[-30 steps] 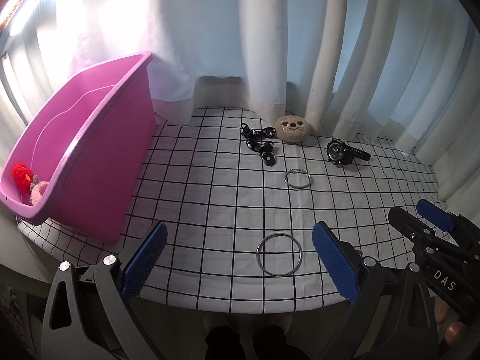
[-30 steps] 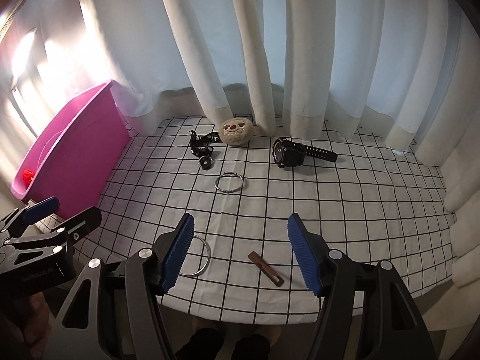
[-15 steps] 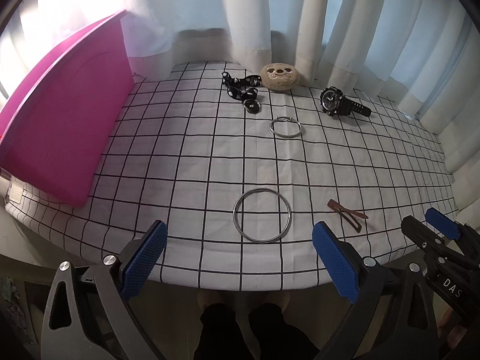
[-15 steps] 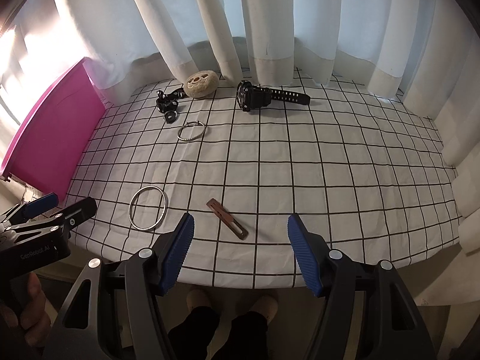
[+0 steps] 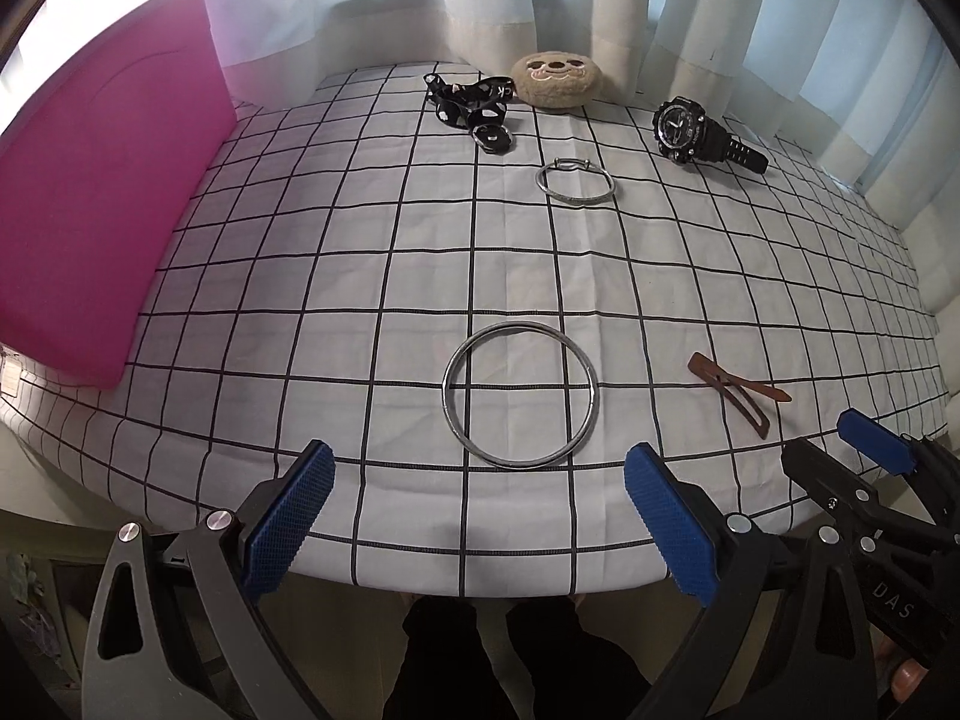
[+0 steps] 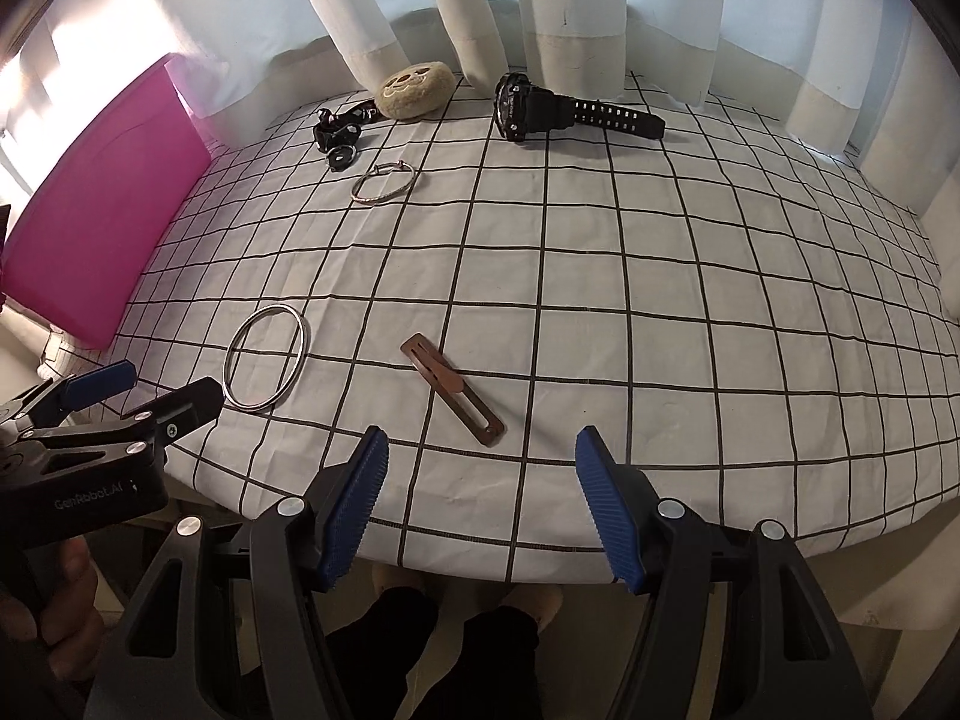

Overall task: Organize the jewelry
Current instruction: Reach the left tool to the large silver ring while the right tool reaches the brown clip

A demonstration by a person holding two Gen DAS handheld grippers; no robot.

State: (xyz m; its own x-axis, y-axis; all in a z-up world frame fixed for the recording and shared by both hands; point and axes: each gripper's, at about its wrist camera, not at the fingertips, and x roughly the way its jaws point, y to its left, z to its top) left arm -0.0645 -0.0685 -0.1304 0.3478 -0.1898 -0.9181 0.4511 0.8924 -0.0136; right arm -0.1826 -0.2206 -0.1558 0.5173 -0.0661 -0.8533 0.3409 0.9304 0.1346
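A large silver ring point(image 5: 519, 394) point(image 6: 266, 356) lies near the table's front edge, just ahead of my left gripper point(image 5: 480, 498), which is open and empty. A brown hair clip point(image 6: 452, 388) point(image 5: 737, 392) lies ahead of my right gripper point(image 6: 480, 480), also open and empty. Farther back lie a thin silver bangle point(image 5: 575, 181) point(image 6: 384, 183), a black watch point(image 5: 702, 133) point(image 6: 564, 108) and a black patterned strap point(image 5: 474, 103) point(image 6: 341, 131). Both grippers hover over the front edge.
A pink tub point(image 5: 96, 210) point(image 6: 102, 210) stands at the table's left. A beige round plush point(image 5: 557, 79) point(image 6: 414, 90) sits by the white curtains point(image 6: 540, 12) at the back. The checked tablecloth point(image 6: 660, 300) covers the table. A person's legs show below the edge.
Both grippers have sunk toward the table and tipped downward. The ring and clip now look larger and closer. Nothing on the table has moved, and both jaws stay as wide.
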